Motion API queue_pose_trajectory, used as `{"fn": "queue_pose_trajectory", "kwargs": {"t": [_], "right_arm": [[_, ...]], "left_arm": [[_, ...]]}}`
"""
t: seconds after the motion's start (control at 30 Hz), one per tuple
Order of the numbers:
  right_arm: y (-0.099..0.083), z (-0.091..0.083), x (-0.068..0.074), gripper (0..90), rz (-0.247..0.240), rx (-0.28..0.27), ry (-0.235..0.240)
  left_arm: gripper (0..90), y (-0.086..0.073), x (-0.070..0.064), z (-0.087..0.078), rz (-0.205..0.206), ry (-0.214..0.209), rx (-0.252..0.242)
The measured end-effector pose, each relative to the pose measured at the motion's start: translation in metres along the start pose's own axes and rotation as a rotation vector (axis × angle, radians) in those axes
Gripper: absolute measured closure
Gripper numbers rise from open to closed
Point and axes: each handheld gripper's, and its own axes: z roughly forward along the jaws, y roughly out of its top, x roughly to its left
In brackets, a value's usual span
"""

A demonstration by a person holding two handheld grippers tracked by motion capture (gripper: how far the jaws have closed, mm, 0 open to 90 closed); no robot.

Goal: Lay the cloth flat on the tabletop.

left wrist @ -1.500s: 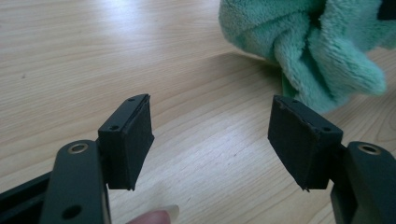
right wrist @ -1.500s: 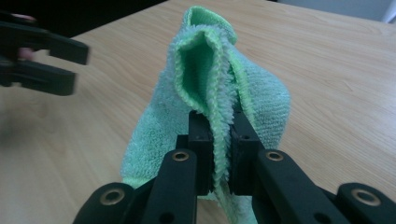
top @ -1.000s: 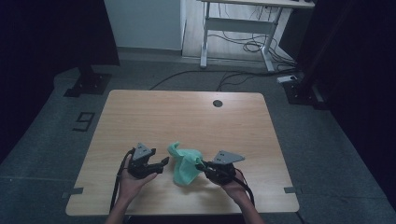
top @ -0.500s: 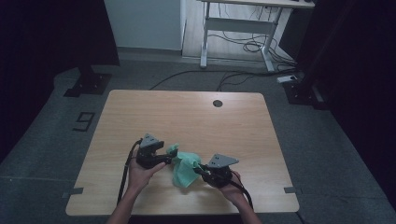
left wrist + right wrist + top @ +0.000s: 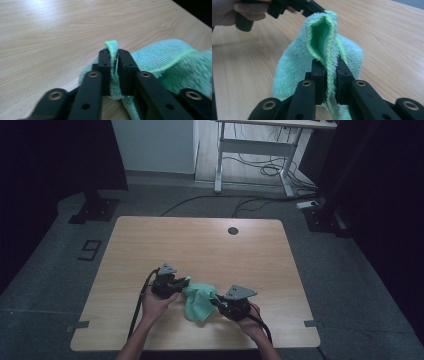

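Green towel (image 5: 198, 300) pinched between both tools on seemingly bare table (image 5: 200, 240).

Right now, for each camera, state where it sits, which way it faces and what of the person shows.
High view: above the person's side, facing forward and down on the table; forearms, hands, left gripper, right gripper.
Left gripper view: rides that gripper, looking along jaws clamping the green cloth.
Right gripper view: along its jaws at the cloth, with the other hand beyond.
All share the cloth.
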Motion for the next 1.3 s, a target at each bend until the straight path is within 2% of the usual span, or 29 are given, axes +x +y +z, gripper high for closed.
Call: {"fn": "queue_pose_trajectory", "kwargs": {"t": [0.1, 0.17, 0.2, 0.3, 0.33, 0.37, 0.47, 0.57, 0.77, 0.9, 0.97, 1.03, 1.07, 1.1, 1.17, 1.2, 1.23, 1.3], "right_arm": [[-0.001, -0.004, -0.003, 78.7, 0.019, -0.010, 0.002], [-0.001, -0.010, -0.005, 72.9, 0.025, -0.021, -0.002], [-0.001, -0.010, -0.005, 72.9, 0.025, -0.021, -0.002], [-0.002, -0.017, -0.009, 63.8, 0.037, -0.023, -0.017], [-0.002, -0.017, -0.009, 63.8, 0.037, -0.023, -0.017], [-0.005, -0.020, -0.012, 56.4, 0.040, -0.023, -0.039], [-0.011, -0.023, -0.019, 60.1, 0.074, -0.017, -0.037], [-0.012, -0.025, -0.021, 63.2, 0.086, -0.031, -0.029], [-0.010, -0.016, -0.015, 61.8, 0.064, -0.006, -0.010], [-0.011, -0.015, -0.009, 60.7, 0.063, 0.000, 0.008], [-0.014, -0.015, -0.007, 59.7, 0.056, 0.020, -0.003], [-0.021, -0.011, -0.010, 59.3, 0.062, 0.072, -0.028], [-0.021, -0.011, -0.010, 59.3, 0.062, 0.072, -0.028], [-0.028, -0.005, -0.014, 58.4, 0.087, 0.109, -0.031], [-0.034, 0.004, -0.016, 56.1, 0.102, 0.140, -0.027], [-0.034, 0.004, -0.016, 56.1, 0.102, 0.140, -0.027], [-0.036, 0.012, -0.013, 51.7, 0.092, 0.157, -0.018], [-0.037, 0.020, -0.009, 48.3, 0.068, 0.181, -0.028]], "left_arm": [[87.4, 0.000, -0.001, -0.006, 0.009, -0.011, -0.022], [88.0, 0.001, -0.003, -0.013, 0.024, -0.014, -0.045], [88.2, 0.001, -0.003, -0.013, 0.024, -0.014, -0.045], [88.4, 0.003, -0.003, -0.022, 0.024, -0.014, -0.076], [88.4, 0.003, -0.003, -0.022, 0.024, -0.014, -0.076], [88.5, 0.004, -0.002, -0.026, 0.021, -0.018, -0.089], [88.5, 0.005, -0.003, -0.030, 0.019, -0.026, -0.101], [88.5, 0.008, -0.007, -0.033, 0.035, -0.029, -0.106], [88.5, 0.009, -0.012, -0.032, 0.048, -0.028, -0.098], [88.5, 0.006, -0.009, -0.031, 0.036, -0.022, -0.094], [88.4, 0.005, -0.007, -0.031, 0.030, -0.022, -0.094], [88.4, 0.004, -0.006, -0.031, 0.027, -0.024, -0.094], [88.5, 0.004, -0.006, -0.031, 0.027, -0.024, -0.094], [88.4, 0.003, -0.006, -0.030, 0.026, -0.028, -0.094], [88.4, 0.003, -0.006, -0.030, 0.026, -0.028, -0.094], [88.4, 0.003, -0.006, -0.030, 0.026, -0.028, -0.093], [88.4, 0.002, -0.005, -0.029, 0.026, -0.027, -0.090], [88.4, 0.002, -0.005, -0.029, 0.024, -0.025, -0.086]]}}
